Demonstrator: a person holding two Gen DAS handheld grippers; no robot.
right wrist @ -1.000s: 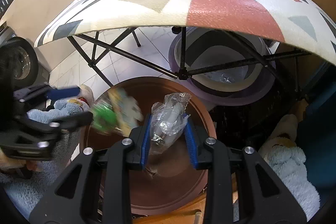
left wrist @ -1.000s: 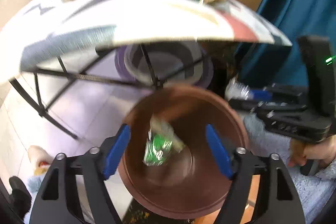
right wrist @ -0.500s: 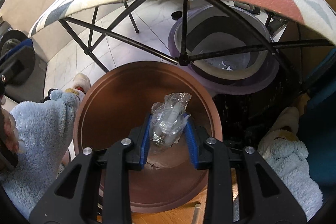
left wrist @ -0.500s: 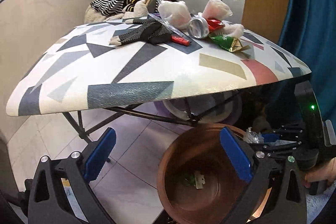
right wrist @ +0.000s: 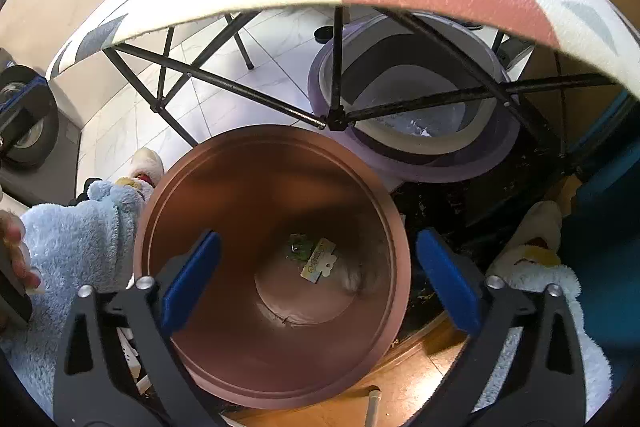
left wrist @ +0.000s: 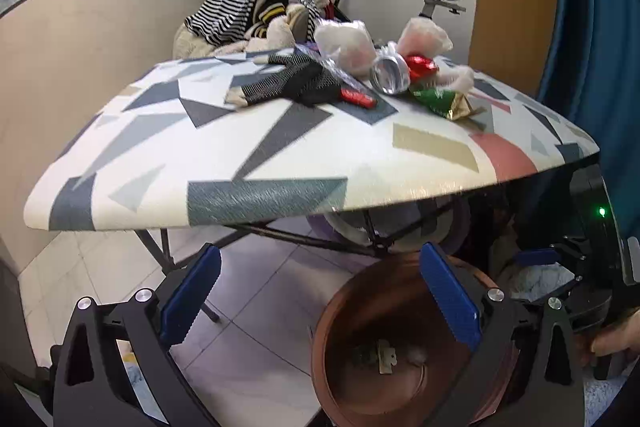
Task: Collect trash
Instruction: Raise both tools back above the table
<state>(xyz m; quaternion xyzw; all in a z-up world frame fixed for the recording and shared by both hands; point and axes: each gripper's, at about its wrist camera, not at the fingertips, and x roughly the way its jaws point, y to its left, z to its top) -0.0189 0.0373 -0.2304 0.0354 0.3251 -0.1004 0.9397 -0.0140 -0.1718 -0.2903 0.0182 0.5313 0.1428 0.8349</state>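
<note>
Since the earlier frames, the clear plastic wad had left the right gripper (right wrist: 316, 281) and the green wrapper had dropped from the left gripper (left wrist: 320, 297); both now lay at the bottom of the brown bin (right wrist: 160, 187), the wrapper (right wrist: 314, 257) flat with a pale blur of plastic just beside it. On the left, that gripper had lifted and tipped up toward the patterned table (left wrist: 280, 131), its blue pads spread wide with nothing between them. On the right, the other gripper hung over the bin pointing steeply down, its jaws opening, likewise empty.

More trash waited on the far part of the tabletop: from left to right, a red wrapper (left wrist: 358, 97) beside a dark glove (left wrist: 292, 83), a crumpled clear bag (left wrist: 346, 45), a shiny can (left wrist: 390, 75) and a green-and-gold packet (left wrist: 442, 101). That pile lay ahead of and above the left jaws, slightly to their right. By my judgement the left hand was better placed for the next pick, since it already faced the table.
</note>
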